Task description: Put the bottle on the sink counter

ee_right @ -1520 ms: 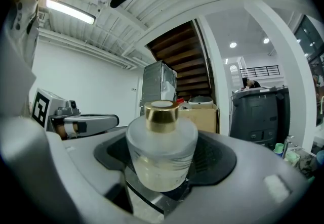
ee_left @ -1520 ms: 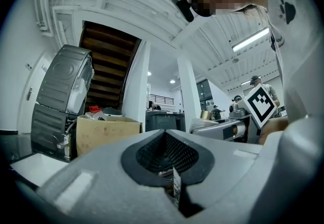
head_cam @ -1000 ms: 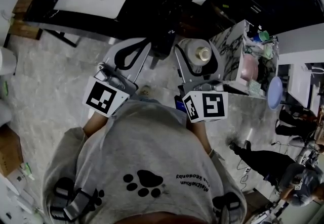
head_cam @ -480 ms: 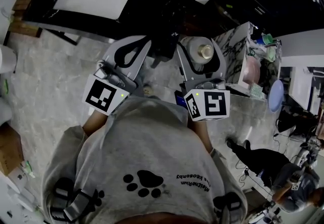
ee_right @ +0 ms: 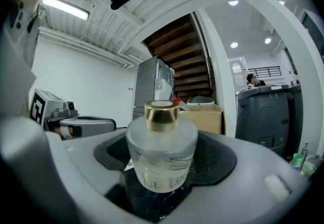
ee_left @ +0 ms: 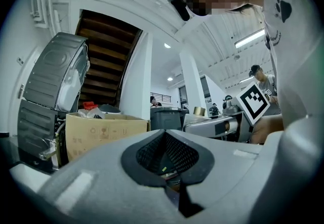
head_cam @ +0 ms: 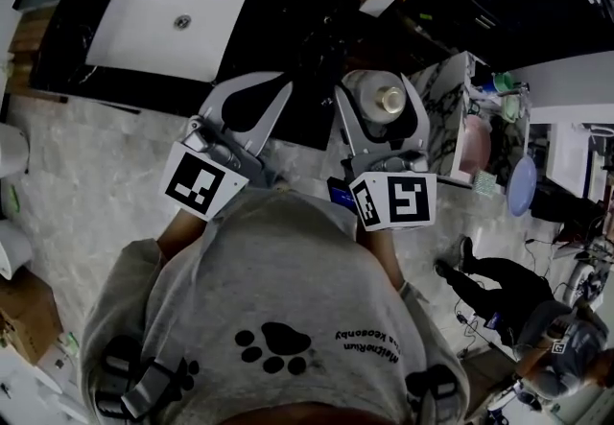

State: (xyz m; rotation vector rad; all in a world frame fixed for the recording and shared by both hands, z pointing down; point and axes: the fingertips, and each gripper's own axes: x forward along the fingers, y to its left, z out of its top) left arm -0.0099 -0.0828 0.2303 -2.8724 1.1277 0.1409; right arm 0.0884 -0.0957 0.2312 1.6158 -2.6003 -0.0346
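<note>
Holding the bottle (ee_right: 161, 153) upright, the right hand-held gripper (head_cam: 376, 87) has its jaws clamped around the frosted glass body, with the gold cap (ee_right: 161, 116) sticking up on top. Bottle's up in the air, not yet on the black desk (head_cam: 297, 20) with the white sink (head_cam: 168, 15). It looks just off the desk's right front corner, though the steep head view makes that hard to call. Left hand-held gripper (ee_left: 164, 134) is squeezed together on nothing, just beside the other one.

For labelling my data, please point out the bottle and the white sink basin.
bottle (ee_right: 161, 160): right gripper view, on its frosted body.
white sink basin (head_cam: 134, 25): head view, on its bare floor.
</note>
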